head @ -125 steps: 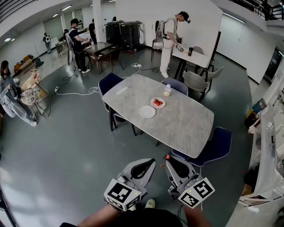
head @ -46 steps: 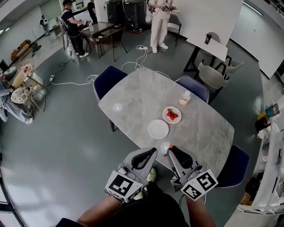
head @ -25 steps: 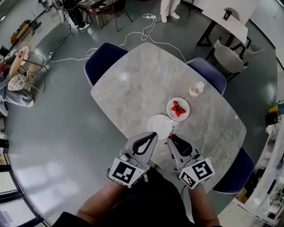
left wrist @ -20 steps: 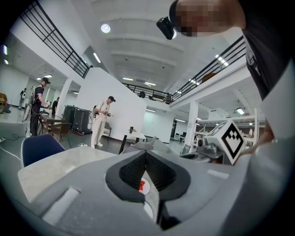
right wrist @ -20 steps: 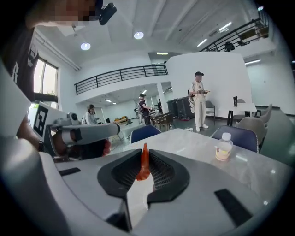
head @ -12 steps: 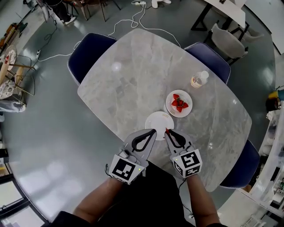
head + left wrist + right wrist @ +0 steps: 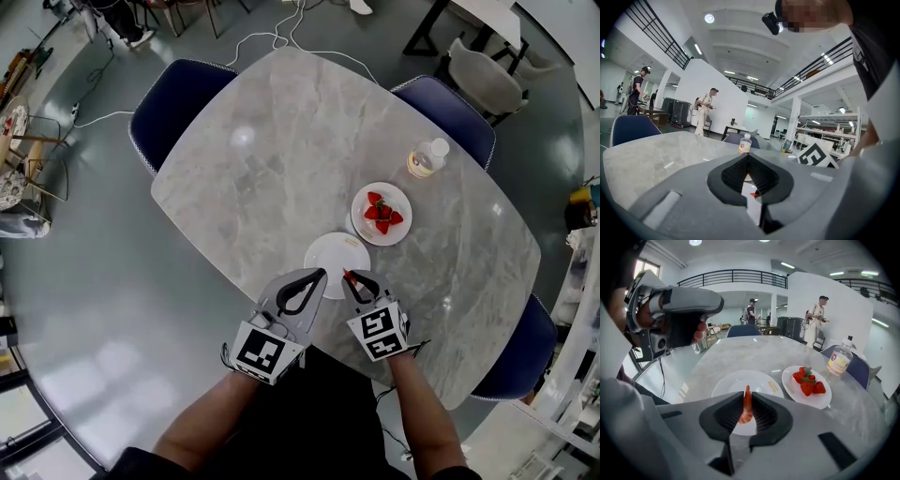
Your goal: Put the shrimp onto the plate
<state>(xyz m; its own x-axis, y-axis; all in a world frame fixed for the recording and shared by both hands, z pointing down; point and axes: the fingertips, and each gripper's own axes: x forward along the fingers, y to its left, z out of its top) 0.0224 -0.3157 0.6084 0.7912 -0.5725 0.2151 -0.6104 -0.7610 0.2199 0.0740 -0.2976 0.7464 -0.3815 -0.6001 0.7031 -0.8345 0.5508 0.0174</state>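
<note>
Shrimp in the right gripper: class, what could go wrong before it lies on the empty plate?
1. The right gripper holds the shrimp by a thin pinch, its tip poking past the jaws; it might slip early.
2. The jaws hang at the near rim of the empty plate; a release here could land on the table.
3. The strawberry plate stands close beside; overreaching might drop it there.

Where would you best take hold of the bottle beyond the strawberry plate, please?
Grip the bottle round its labelled body, below the cap, jaws level: it stands upright, clear of the strawberry plate. Come from the plate's right, probably with the left hand-held gripper, since the right hand-held gripper holds the shrimp.
</note>
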